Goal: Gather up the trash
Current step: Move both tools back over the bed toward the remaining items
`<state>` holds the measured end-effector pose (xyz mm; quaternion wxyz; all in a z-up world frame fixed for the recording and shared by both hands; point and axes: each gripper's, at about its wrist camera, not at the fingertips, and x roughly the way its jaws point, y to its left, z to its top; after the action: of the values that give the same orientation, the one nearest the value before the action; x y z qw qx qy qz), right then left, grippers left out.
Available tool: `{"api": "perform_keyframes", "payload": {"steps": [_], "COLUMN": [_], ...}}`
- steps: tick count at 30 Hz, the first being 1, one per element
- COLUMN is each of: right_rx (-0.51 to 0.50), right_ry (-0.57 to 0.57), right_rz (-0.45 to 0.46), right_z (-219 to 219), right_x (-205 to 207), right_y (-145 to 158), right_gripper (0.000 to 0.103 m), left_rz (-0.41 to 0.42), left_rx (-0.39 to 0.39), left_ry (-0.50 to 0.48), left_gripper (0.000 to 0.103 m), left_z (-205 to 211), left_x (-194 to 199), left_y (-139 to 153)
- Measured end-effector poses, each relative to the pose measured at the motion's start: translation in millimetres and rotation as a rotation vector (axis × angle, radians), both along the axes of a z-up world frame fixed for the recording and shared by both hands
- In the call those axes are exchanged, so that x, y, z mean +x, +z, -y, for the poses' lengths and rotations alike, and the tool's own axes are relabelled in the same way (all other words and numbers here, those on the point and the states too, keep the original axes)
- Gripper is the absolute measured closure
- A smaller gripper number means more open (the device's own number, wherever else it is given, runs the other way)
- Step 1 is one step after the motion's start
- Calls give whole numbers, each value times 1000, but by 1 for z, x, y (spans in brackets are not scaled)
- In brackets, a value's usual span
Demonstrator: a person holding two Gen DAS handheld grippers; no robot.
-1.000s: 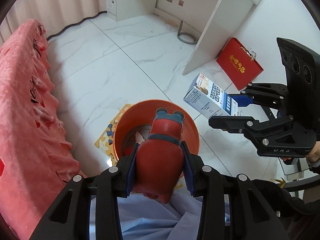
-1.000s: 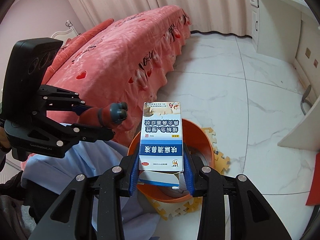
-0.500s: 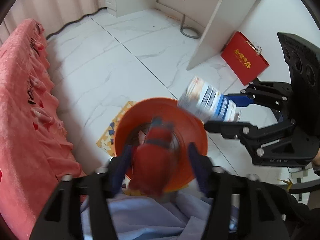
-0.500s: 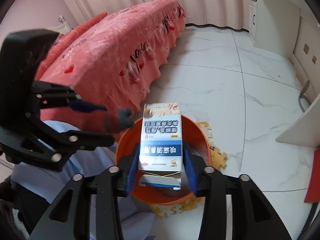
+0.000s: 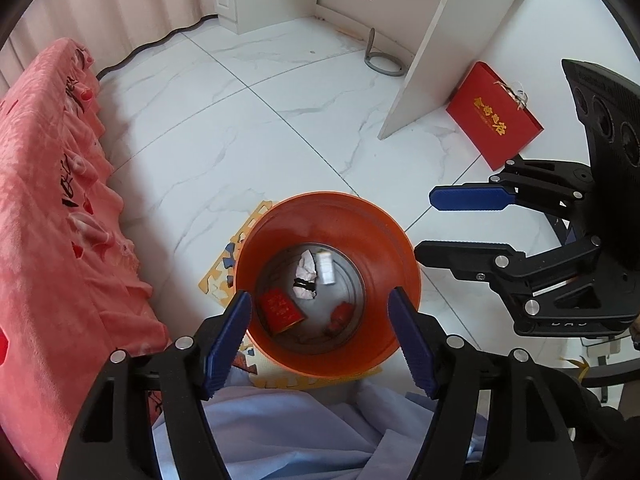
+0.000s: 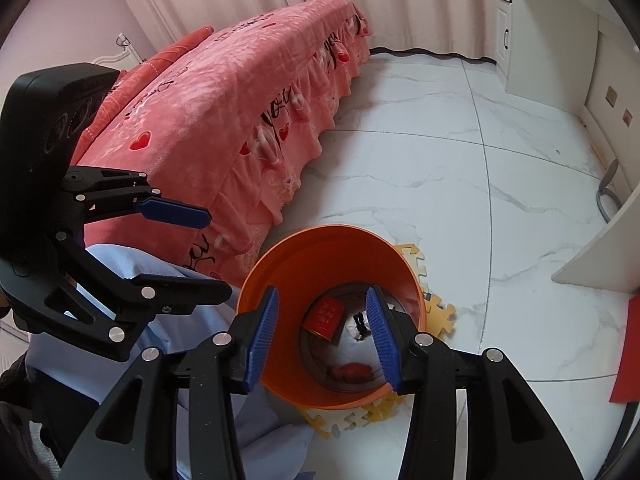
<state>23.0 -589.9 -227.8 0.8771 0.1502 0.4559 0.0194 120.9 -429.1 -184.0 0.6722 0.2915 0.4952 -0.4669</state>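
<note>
your left hand-held gripper [image 5: 320, 332] hangs right over the orange bin [image 5: 404, 256], its blue pads spread wide with nothing between them. your right hand-held gripper [image 6: 322, 334] is spread too and holds nothing, its fingers framing the bin's mouth from the other side; in the left wrist view it shows at the right [image 5: 424, 224], beside the rim.

the bin stands on the floor on a yellow foam puzzle mat [image 5: 224, 264]. at its bottom lie a red box with gold lettering [image 5: 280, 310], a crumpled white piece with a black mark [image 5: 305, 276], a small white bottle-like thing [image 5: 325, 267] touching that piece, and a dark red lump [image 5: 340, 316] near the wall closest to you. in the right wrist view the red box [image 6: 325, 316] and the red lump [image 6: 352, 370] show between your pads.

a second ago your left pads pinched the red toy and your right pads pinched the blue and white carton above the bin. both grips are now released. the toy lies in the bin; you cannot make out the carton clearly inside it.

beside the bin the pink bed cover [image 5: 44, 208] hangs to the white marble floor [image 5: 248, 128]. farther off a red gift bag [image 5: 494, 114] leans by a white panel [image 5: 436, 44].
</note>
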Motion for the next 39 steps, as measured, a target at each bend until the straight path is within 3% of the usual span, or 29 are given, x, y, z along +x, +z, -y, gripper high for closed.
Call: {"api": "perform_keyframes", "payload": {"steps": [4, 7, 11, 18, 29, 31, 39], "right_rx": [-5, -7, -16, -14, -26, -35, -51], "right_ry": [9, 20, 43, 115, 361, 402, 547], "right_rz": [14, 31, 63, 119, 160, 173, 195], "right_z": [-6, -13, -26, -63, -172, -196, -273], "right_x": [-1, -2, -3, 2, 31, 37, 55], "right_y": [10, 20, 36, 65, 99, 104, 118], "right_gripper": [56, 56, 45, 40, 33, 27, 27], "left_rz": [19, 33, 63, 128, 219, 216, 230], "left_rx": [-15, -38, -53, -69, -96, -95, -65], "left_ry": [18, 37, 78, 171, 423, 462, 622], "left_gripper": [23, 23, 17, 13, 6, 6, 6], "left_z": [-9, -21, -40, -90, -208, -227, -311], "left_x": [0, 1, 1, -4, -14, -17, -22], "left_y": [9, 20, 34, 60, 91, 93, 97]}}
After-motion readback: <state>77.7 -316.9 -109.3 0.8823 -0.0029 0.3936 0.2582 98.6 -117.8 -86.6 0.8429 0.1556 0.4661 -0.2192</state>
